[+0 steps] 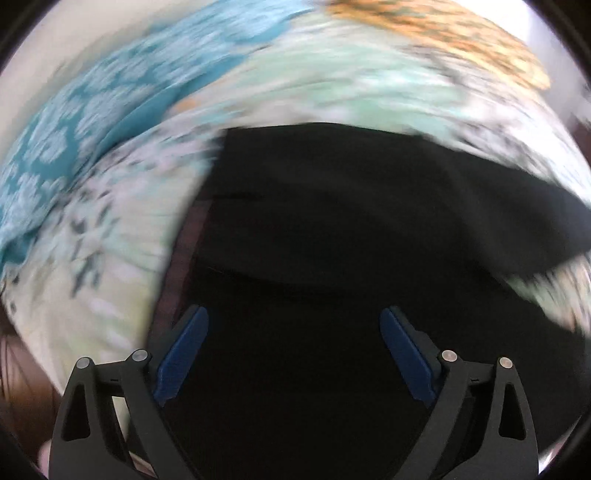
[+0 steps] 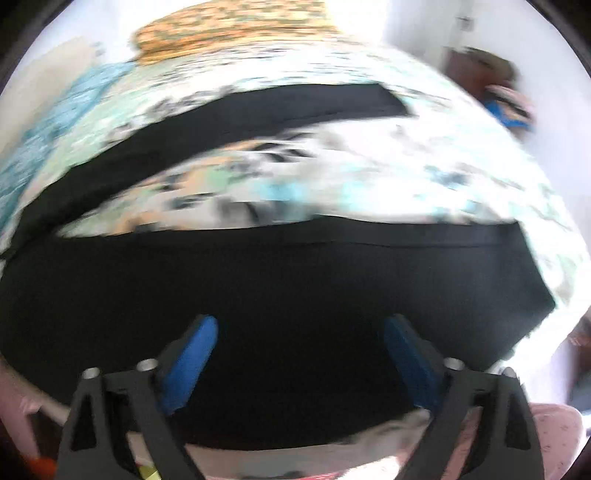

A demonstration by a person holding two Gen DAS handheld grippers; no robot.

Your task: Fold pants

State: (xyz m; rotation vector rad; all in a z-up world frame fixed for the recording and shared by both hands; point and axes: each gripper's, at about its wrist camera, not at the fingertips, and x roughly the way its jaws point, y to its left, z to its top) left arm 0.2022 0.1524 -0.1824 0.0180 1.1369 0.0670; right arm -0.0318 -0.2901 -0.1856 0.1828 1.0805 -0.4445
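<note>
Black pants (image 1: 332, 206) lie spread on a bed with a floral sheet (image 1: 110, 236). In the left wrist view the waist end, with a dark reddish inner band, is just ahead of my left gripper (image 1: 293, 314), which is open and empty above the cloth. In the right wrist view the two legs run apart: the near leg (image 2: 280, 295) under my right gripper (image 2: 301, 325), the far leg (image 2: 236, 118) beyond it. My right gripper is open and empty. Both views are motion-blurred.
A teal patterned pillow or blanket (image 1: 92, 122) lies at the far left of the bed and an orange patterned cushion (image 2: 236, 26) at its head. A brown piece of furniture (image 2: 480, 70) stands by the white wall at right. Pink cloth (image 2: 554, 435) shows at the near right.
</note>
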